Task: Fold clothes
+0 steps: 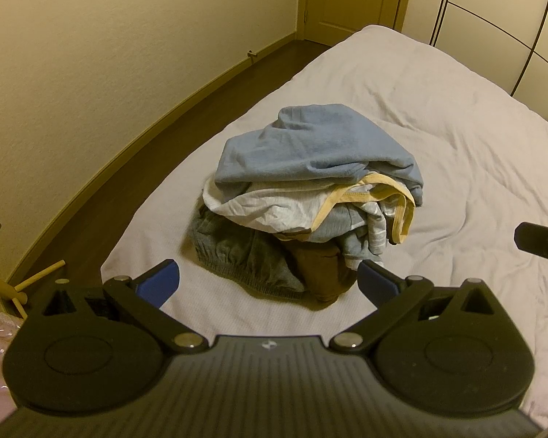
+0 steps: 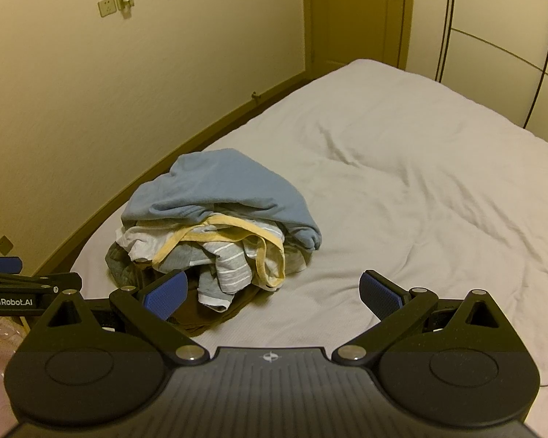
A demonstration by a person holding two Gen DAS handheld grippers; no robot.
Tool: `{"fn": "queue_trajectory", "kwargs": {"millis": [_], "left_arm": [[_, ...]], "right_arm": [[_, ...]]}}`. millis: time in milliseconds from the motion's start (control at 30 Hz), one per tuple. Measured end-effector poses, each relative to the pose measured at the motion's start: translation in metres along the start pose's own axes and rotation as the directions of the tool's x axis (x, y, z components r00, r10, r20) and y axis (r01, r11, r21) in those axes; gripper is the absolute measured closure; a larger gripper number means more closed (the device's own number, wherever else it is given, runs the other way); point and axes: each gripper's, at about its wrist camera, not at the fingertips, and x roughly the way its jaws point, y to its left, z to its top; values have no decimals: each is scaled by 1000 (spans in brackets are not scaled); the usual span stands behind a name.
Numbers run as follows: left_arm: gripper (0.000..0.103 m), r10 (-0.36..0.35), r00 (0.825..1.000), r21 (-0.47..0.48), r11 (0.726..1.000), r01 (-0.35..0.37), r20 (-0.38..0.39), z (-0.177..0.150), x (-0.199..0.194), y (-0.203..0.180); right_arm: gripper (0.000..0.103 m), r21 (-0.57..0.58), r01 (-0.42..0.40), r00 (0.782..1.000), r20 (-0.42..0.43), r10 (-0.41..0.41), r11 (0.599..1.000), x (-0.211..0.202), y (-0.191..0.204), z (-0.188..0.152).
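2 grippers: both held above the near end of the bed, both empty, neither touching any cloth.
Landmark: pile of clothes (image 1: 303,200), a loose heap on the white bed sheet (image 1: 456,168), toward the side of the bed nearest the wall (image 1: 91,73).
Left of the pile: bed edge, then a strip of dark floor and the wall.
Left gripper (image 1: 268,279): jaws spread wide, blue pads bare; the pile lies straight ahead of it, its near edge between the 2 fingers.
Pile, bottom to top: grey knit piece with a gathered hem (image 1: 237,259) and a brown garment (image 1: 321,273) at the base, a white and grey striped piece with yellow trim (image 1: 369,197) in the middle, a blue garment (image 1: 310,146) draped over the top.
Right gripper (image 2: 272,290): jaws spread wide, nothing held; the pile sits ahead and to its left, its near edge just behind the left finger.
Right of the pile: bare, wrinkled sheet, likely room to spread 1 garment flat.
Handling, as a judgement: light, soft and limp; layers may cling and drag together.
Where to grip, as a judgement: a free edge of the blue garment, pinching 1 layer only.
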Motion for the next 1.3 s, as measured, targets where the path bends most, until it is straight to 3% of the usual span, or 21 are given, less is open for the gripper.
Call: {"fn": "queue_trajectory", "kwargs": {"millis": [533,767,867,1000,1133,1167,1267,1300], "left_arm": [[1,32,999,-10,999,-32,-8,-15,-6,-8],[1,32,999,-19,999,-32,-4,-25,-9,10],[1,20,1000,6,1000,-20,22,-19,-2,22],[1,-8,998,129,992,-1,63,-2,22,30],[9,-67,992,321,946,28,111,19,53,29],[9,-86,988,381,924,32,125,24,63,27],[29,-139,982,535,843,51,125,39,94,22],[31,-151,981,577,815,53,123,43,105,21]], "right_arm": [[0,-4,-18,1000,-14,18,1000,8,-13,-9],[0,-2,-68,998,-11,68,998,21,-13,-12],[0,-2,-83,996,10,84,997,28,-9,-8],[1,-19,-72,997,40,73,997,39,-2,4],[11,-71,-68,995,70,73,995,58,7,22],[19,-94,-71,995,70,77,993,65,10,28],[43,-169,-71,995,55,81,983,93,21,43],[44,-196,-63,996,50,74,979,102,25,47]]}}
